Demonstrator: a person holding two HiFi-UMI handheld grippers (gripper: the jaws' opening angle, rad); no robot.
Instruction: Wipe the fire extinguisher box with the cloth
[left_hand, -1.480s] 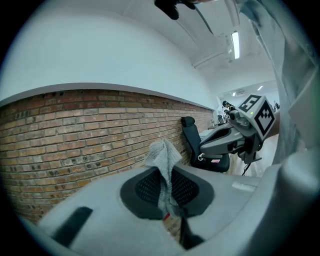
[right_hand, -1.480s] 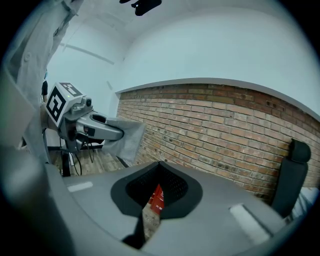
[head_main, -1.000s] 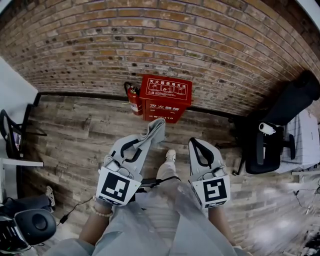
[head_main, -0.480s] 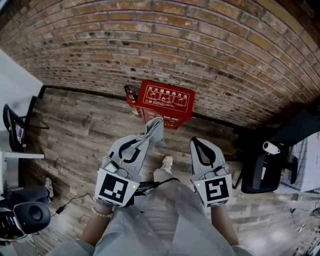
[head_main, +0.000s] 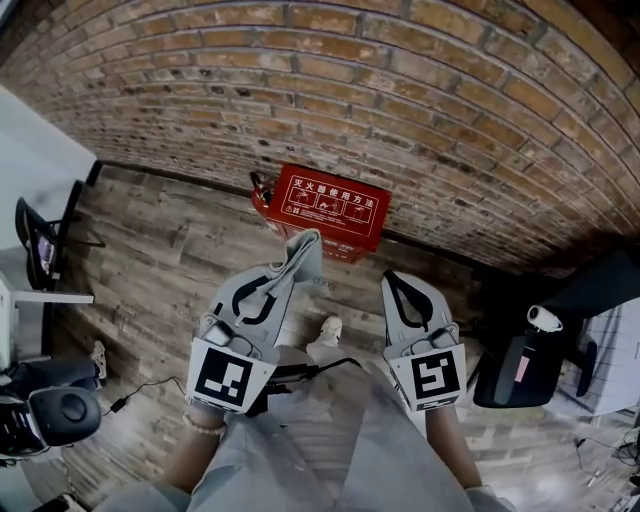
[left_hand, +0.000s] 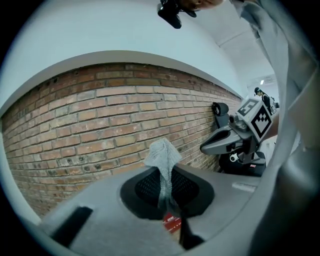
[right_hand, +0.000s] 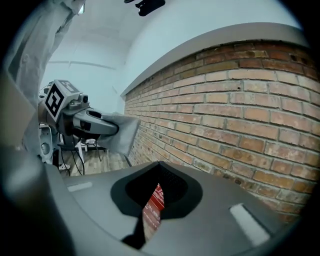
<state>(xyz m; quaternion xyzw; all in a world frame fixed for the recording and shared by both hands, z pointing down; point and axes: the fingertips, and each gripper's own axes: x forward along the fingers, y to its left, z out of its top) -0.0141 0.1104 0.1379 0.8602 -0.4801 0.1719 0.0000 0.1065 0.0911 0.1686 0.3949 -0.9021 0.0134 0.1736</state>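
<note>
The red fire extinguisher box (head_main: 330, 208) stands on the wooden floor against the brick wall, with a red extinguisher (head_main: 262, 194) at its left side. My left gripper (head_main: 285, 274) is shut on a grey cloth (head_main: 303, 256), which hangs up out of the jaw tips just short of the box's front. In the left gripper view the cloth (left_hand: 162, 157) stands between the shut jaws, and a sliver of the box (left_hand: 172, 223) shows below. My right gripper (head_main: 391, 282) is held beside it, shut and empty. Its own view shows the box (right_hand: 153, 201) through a thin slit.
The brick wall (head_main: 400, 90) runs behind the box. A black office chair (head_main: 520, 362) stands at the right, another chair (head_main: 40, 250) at the left, and a black round object (head_main: 58, 415) at the lower left. The person's shoe (head_main: 326, 328) is between the grippers.
The view has shifted closer to the wall and box; the box now sits nearer the cloth's tip. Both grippers keep the same pose, with the left one still holding the cloth.
</note>
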